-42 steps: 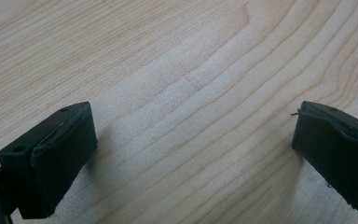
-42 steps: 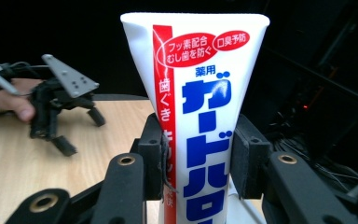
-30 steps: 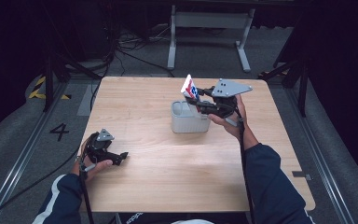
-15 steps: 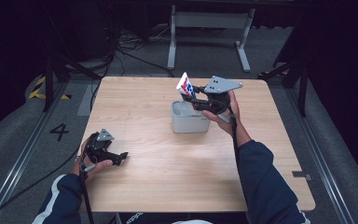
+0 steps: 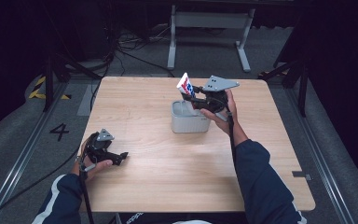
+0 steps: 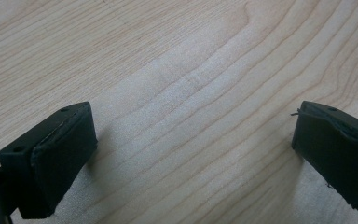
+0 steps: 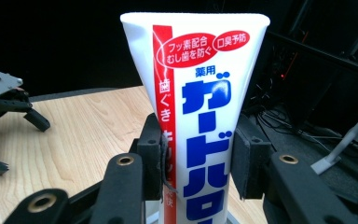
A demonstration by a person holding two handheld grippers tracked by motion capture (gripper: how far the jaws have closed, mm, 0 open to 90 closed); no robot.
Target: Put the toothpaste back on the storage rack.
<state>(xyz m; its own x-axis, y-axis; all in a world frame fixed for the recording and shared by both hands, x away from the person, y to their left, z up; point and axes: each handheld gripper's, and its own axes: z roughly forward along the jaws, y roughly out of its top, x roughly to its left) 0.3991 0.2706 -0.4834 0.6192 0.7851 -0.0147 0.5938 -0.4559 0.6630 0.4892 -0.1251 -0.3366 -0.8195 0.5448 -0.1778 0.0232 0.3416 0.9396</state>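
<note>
**Two grippers, one tube held over a grey tub**

Two grippers worked at the wooden tabletop [image 5: 168, 177] in the high view. The right gripper [image 5: 196, 100] held a white tube [image 5: 185, 86] tilted above a grey tub [image 5: 189, 122] near the tabletop's middle. The left gripper [image 5: 117, 157] sat low at the left side, well apart from the tub.

In the left gripper view, the left gripper [image 6: 193, 154] had its jaws spread wide over bare wood grain [image 6: 186, 70].

In the right gripper view, the right gripper [image 7: 196, 163] pinched the tube [image 7: 200, 112], white with a red stripe and blue lettering, between both pads. The left gripper [image 7: 9, 116] showed farther off above the tabletop [image 7: 74, 135].
</note>
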